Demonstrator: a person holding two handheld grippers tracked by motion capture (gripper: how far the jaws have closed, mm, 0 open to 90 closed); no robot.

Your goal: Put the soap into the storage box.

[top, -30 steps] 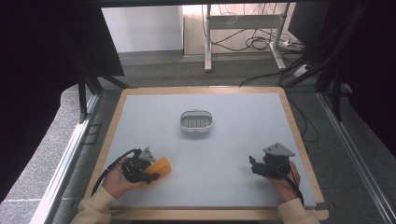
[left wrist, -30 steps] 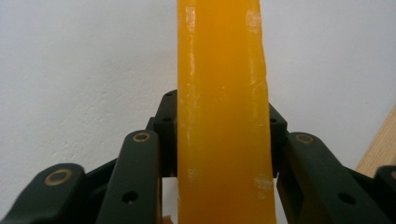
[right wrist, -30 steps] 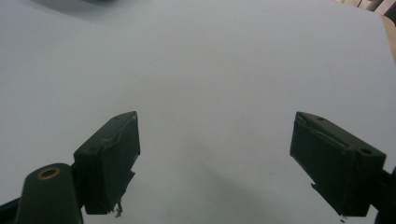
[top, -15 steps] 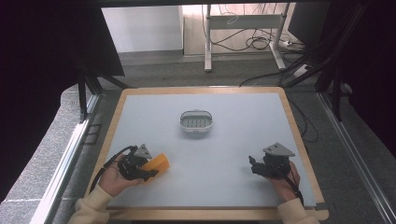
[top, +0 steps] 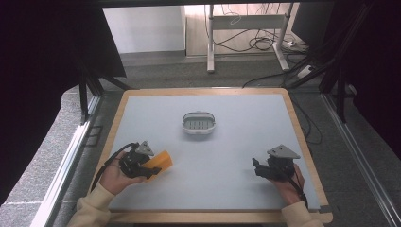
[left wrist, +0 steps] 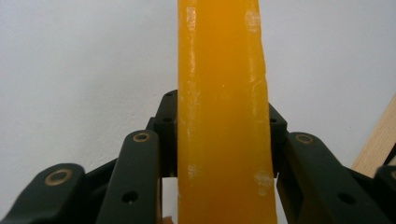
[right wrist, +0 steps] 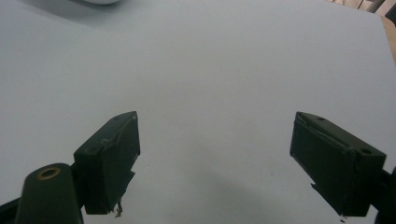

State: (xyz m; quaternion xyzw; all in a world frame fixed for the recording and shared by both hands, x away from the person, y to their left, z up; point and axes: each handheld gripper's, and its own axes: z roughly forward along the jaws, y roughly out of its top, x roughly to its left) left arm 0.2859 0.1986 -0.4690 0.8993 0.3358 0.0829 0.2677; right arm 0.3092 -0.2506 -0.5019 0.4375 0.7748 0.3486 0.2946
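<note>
Left claw point(top: 150, 166) shifted slightly, clamping orange block point(left wrist: 223, 116)

Orange block point(left wrist: 222, 116), black tools, pale grey table point(top: 236, 142)

A lab or test room is what is being looked at here, not a home. A recording station is laid out: a pale grey table point(top: 236, 142) framed by a light wooden rim, flanked on both sides by black metal struts point(top: 90, 90) and dark screening. The floor is covered in plain grey carpet point(top: 42, 161). Behind the table, the white metal legs of a desk point(top: 246, 28) are seen against a bare white wall, and loose black cables point(top: 265, 45) are left trailing on the floor, with a power strip point(top: 302, 71) lying near them. Nothing domestic is shown; everything points to a rigged workspace for instrumented recording.
</note>
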